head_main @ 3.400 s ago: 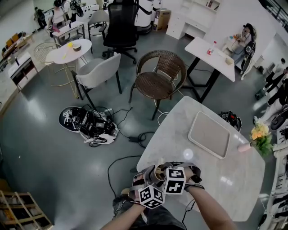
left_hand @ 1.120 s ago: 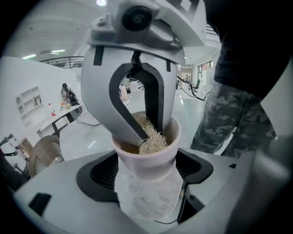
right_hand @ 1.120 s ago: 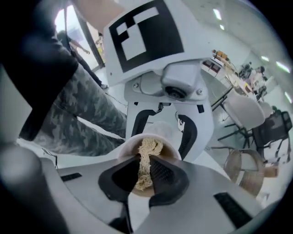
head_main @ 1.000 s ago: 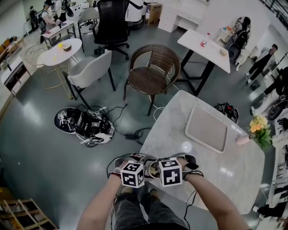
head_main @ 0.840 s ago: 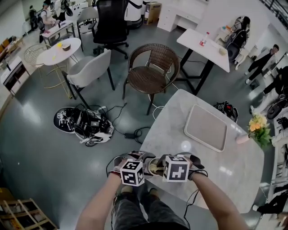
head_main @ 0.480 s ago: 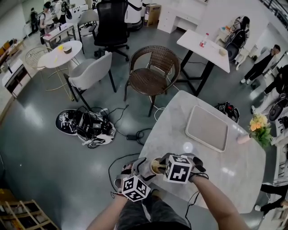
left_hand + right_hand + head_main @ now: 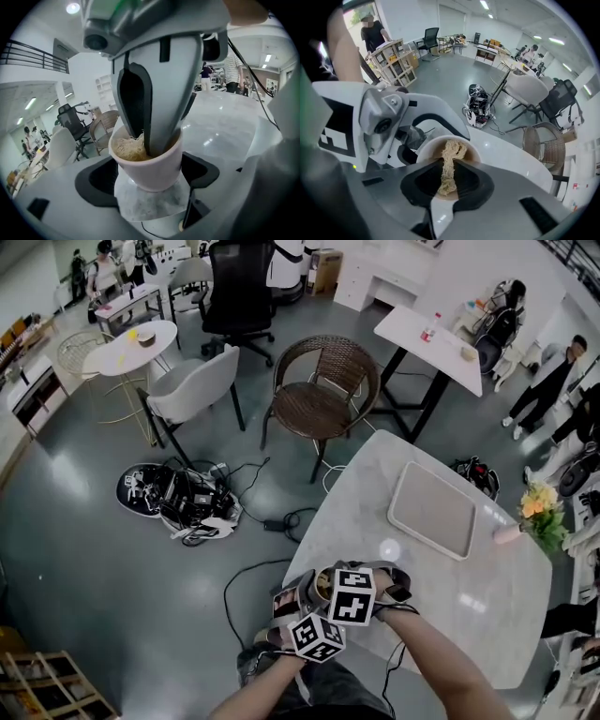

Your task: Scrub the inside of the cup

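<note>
The cup point(image 7: 154, 161), pale pink, sits at the near left edge of the marble table point(image 7: 469, 606), right in front of the person. The left gripper point(image 7: 148, 187) holds it: its two dark jaws press against the cup's left and right sides, closed on the wall. The cup's mouth faces up, and a patch of the marble top shows just under its base; whether the base touches the table cannot be told.

Inside the cup lies a tan, stringy scrubber point(image 7: 449, 166). The right gripper point(image 7: 447, 183) comes at the cup from above, its jaws pinched together on a strand of that scrubber, with the rest of the wad bunched against the far inner wall. In the left gripper view the right gripper's two fingers reach down past the rim into the cup, with the scrubber beside them on the left.

From the head view the two marker cubes sit close together over the cup, the left one nearer the person.

Farther across the table a pale rectangular tray point(image 7: 433, 512) lies flat, and a bunch of yellow flowers point(image 7: 544, 517) stands at the far right edge. Beyond the table's far left corner stands a brown wicker chair point(image 7: 328, 395).
</note>
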